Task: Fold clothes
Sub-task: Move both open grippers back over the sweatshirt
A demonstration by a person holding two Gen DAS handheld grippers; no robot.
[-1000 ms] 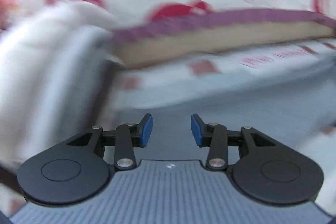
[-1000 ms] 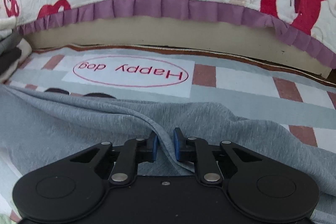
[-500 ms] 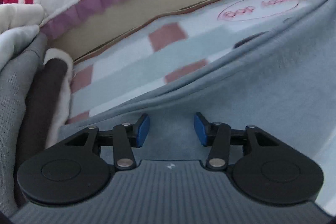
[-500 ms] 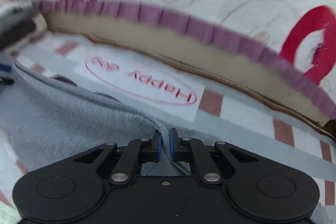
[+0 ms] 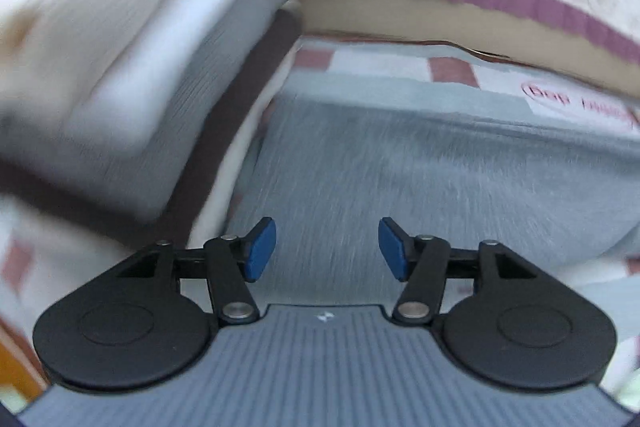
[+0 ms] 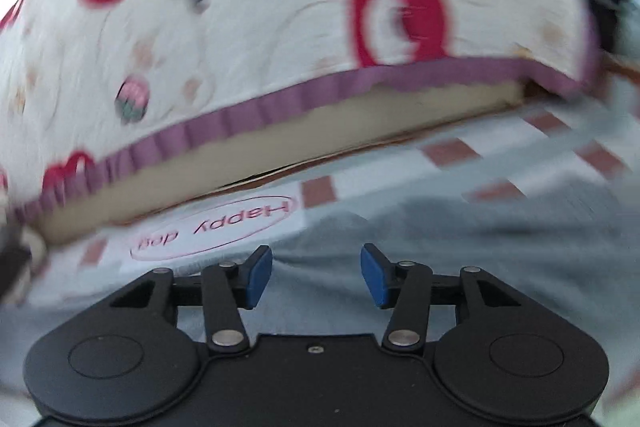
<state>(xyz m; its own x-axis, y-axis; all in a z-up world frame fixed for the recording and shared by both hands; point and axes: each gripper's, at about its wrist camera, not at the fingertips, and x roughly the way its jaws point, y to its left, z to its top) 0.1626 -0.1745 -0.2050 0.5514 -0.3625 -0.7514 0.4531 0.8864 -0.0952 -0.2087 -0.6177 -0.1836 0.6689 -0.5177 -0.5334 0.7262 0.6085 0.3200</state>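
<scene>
Grey garment [image 5: 400, 167] lies flat on the checked blanket [image 6: 460, 163], directly under and ahead of both hand-held grippers; left [image 5: 327, 251] and right [image 6: 317, 277] both spread wide, empty. Folded stack [image 5: 132, 75] beside left.

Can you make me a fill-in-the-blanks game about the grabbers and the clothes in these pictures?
1. The right gripper has its blue pads apart, so it is ____.
2. The garment spread flat under the left gripper is the colour ____.
3. The pink oval label on the checked blanket reads "Happy ____".
4. The frill along the edge of the bear-print cushion is ____.

Missing words: open; grey; dog; purple
</scene>
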